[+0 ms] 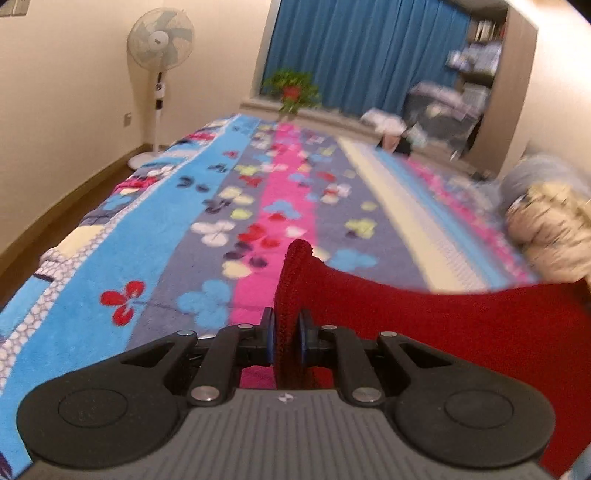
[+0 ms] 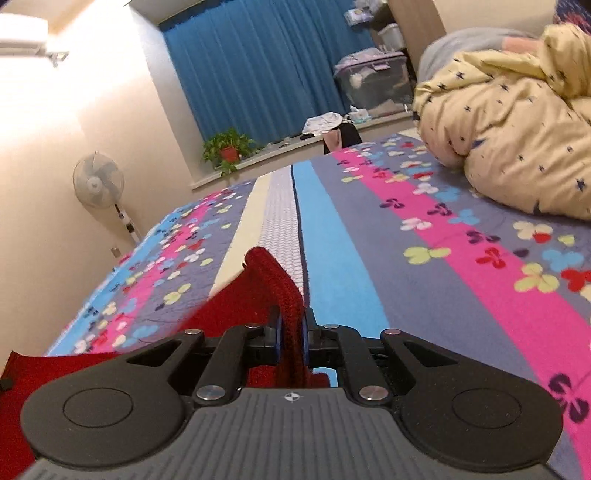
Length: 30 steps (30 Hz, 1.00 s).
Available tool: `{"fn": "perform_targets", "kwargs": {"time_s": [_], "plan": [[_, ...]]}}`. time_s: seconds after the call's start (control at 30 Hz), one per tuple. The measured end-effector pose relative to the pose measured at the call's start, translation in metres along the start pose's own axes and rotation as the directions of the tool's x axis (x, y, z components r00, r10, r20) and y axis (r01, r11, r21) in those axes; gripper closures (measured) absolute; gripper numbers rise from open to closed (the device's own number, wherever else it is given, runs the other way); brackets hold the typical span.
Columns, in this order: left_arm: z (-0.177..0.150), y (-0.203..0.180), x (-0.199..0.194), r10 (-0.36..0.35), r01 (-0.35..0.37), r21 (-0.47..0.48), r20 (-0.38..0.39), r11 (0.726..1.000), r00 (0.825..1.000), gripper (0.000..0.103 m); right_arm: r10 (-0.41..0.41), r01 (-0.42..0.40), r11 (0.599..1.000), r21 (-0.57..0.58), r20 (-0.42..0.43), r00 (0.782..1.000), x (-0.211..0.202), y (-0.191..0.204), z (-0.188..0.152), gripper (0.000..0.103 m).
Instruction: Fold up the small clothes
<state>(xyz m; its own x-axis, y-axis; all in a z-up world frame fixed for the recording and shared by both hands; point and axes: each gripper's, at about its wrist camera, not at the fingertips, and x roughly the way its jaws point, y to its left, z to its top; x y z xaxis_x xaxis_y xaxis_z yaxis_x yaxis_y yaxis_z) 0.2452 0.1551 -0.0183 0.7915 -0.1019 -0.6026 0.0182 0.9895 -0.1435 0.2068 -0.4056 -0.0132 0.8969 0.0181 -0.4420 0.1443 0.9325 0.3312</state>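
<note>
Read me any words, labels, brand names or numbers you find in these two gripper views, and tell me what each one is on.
No text can be read.
Gripper body: a small round emblem, no letters.
Standing fan: a dark mark on the hub, too blurred to read.
Shelf items: spines and boxes too blurred to read.
Tissue box: print too small to read.

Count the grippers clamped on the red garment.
2: the left hand-held gripper pinches one edge of the red garment; the right hand-held gripper pinches another.
</note>
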Motion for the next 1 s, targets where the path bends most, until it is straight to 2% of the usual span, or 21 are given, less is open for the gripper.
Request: {"fn": "perform_targets", "kwargs": {"time_s": [0.07,0.13,0.2,0.27,0.37,0.43,0.53,0.57,0.63,0.7,0.8,0.87,1.0], "plan": [[-0.004,0.003,0.015,0.025,-0.025,0.008,-0.049,1.000,0.998,0.090,-0.049,0.048,0.998,-0.035,-0.031,0.998,0.012,0.003,-0.003,0.093],[-0.013,0.004,0.037,0.049,-0.045,0.030,-0.125,0.999,0.991,0.089,-0.103,0.099,0.994,-0.041,-0.112,0.988,0.031,-0.002,-0.010,0.093],[-0.026,0.002,0.054,0.076,-0.062,0.071,-0.211,0.996,0.975,0.089,-0.175,0.164,0.984,-0.064,-0.251,0.952,0.057,-0.011,-0.027,0.093],[-0.033,-0.002,0.062,0.092,-0.069,0.101,-0.241,0.992,0.966,0.088,-0.197,0.179,0.980,-0.085,-0.322,0.926,0.069,-0.015,-0.039,0.093],[-0.032,0.001,0.059,0.086,-0.067,0.081,-0.246,0.994,0.965,0.082,-0.197,0.179,0.980,-0.085,-0.320,0.927,0.067,-0.014,-0.040,0.089],[-0.028,0.009,0.047,0.072,-0.068,0.027,-0.238,0.997,0.969,0.075,-0.201,0.196,0.979,-0.049,-0.327,0.923,0.059,-0.016,-0.038,0.079],[-0.024,0.014,0.016,0.000,-0.014,-0.066,-0.210,0.998,0.978,0.067,-0.168,0.182,0.983,0.021,-0.292,0.941,0.031,-0.018,-0.032,0.059],[-0.025,0.019,0.005,-0.032,0.011,-0.102,-0.208,0.995,0.978,0.063,-0.149,0.164,0.986,0.030,-0.286,0.947,0.021,-0.019,-0.031,0.058],[-0.031,0.025,-0.015,-0.104,0.063,-0.179,-0.234,0.982,0.967,0.055,-0.110,0.126,0.991,0.036,-0.305,0.946,0.003,-0.023,-0.032,0.052],[-0.041,0.032,-0.029,-0.162,0.093,-0.242,-0.283,0.966,0.945,0.051,-0.065,0.084,0.996,0.039,-0.355,0.933,-0.014,-0.027,-0.037,0.049],[-0.057,0.038,-0.042,-0.195,0.097,-0.279,-0.348,0.955,0.917,0.051,-0.013,0.045,0.997,0.066,-0.429,0.903,-0.032,-0.037,-0.050,0.047],[-0.067,0.040,-0.046,-0.206,0.098,-0.286,-0.376,0.953,0.903,0.051,0.008,0.037,0.996,0.085,-0.472,0.882,-0.038,-0.041,-0.057,0.047],[-0.082,0.036,-0.052,-0.242,0.140,-0.268,-0.398,0.953,0.885,0.053,0.051,0.017,0.991,0.131,-0.503,0.863,-0.054,-0.044,-0.067,0.045]]}}
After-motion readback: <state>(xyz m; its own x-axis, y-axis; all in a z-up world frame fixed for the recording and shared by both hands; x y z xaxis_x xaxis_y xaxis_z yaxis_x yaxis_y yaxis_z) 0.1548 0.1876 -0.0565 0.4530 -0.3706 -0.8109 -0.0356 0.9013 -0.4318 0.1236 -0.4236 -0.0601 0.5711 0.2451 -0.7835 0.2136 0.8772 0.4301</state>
